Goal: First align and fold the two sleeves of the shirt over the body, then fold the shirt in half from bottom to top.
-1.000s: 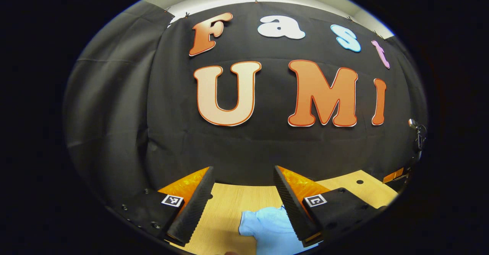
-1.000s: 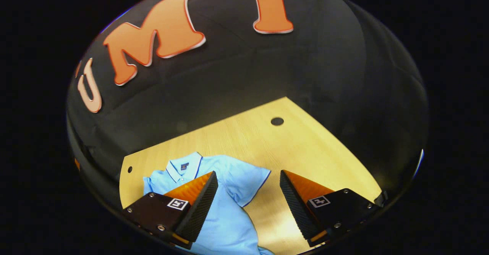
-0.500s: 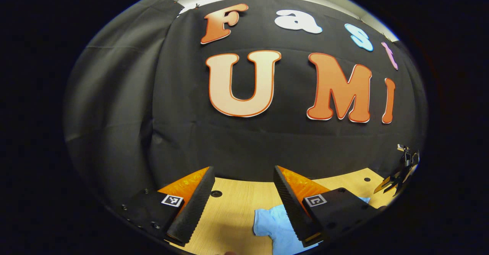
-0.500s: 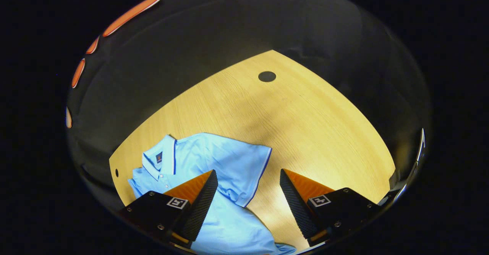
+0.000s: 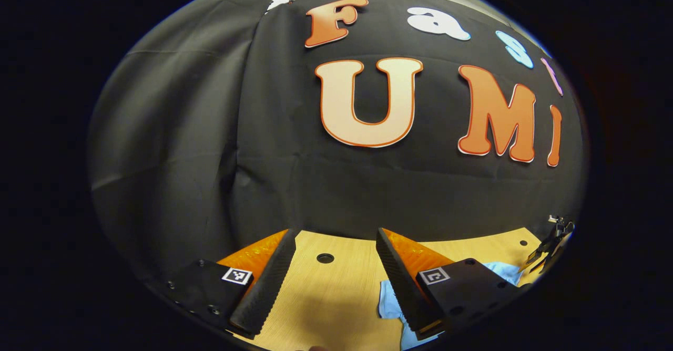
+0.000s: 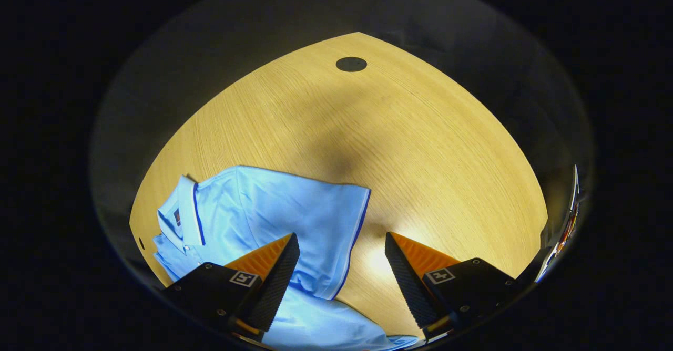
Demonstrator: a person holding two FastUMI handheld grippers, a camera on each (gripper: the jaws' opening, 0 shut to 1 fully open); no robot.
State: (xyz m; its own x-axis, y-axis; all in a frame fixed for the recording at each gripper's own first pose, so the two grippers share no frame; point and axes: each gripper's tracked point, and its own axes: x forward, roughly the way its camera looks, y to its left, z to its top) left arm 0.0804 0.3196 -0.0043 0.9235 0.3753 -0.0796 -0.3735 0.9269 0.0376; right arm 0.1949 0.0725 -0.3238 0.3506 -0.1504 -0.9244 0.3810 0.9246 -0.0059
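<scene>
A light blue polo shirt (image 6: pixel 273 214) with a white collar and dark blue trim lies on the wooden table (image 6: pixel 399 146). In the right gripper view one sleeve spreads out flat, its trimmed hem just left of my right gripper (image 6: pixel 339 246), which is open and hovers above it. A strip of the same shirt (image 5: pixel 390 305) peeks out beside the right finger of my left gripper (image 5: pixel 334 240), which is open with bare table between its fingers. The other gripper (image 5: pixel 549 238) shows small at the far right of the left gripper view.
A round dark hole (image 6: pixel 351 63) sits near the far table corner in the right gripper view. Another hole (image 5: pixel 325 258) lies ahead of the left gripper, close to the black cloth wall (image 5: pixel 210 156) behind the table.
The right gripper has tilted down toward the table, so the sleeve looks larger and nearer. The left gripper has swung left, and the shirt has slid toward its right finger.
</scene>
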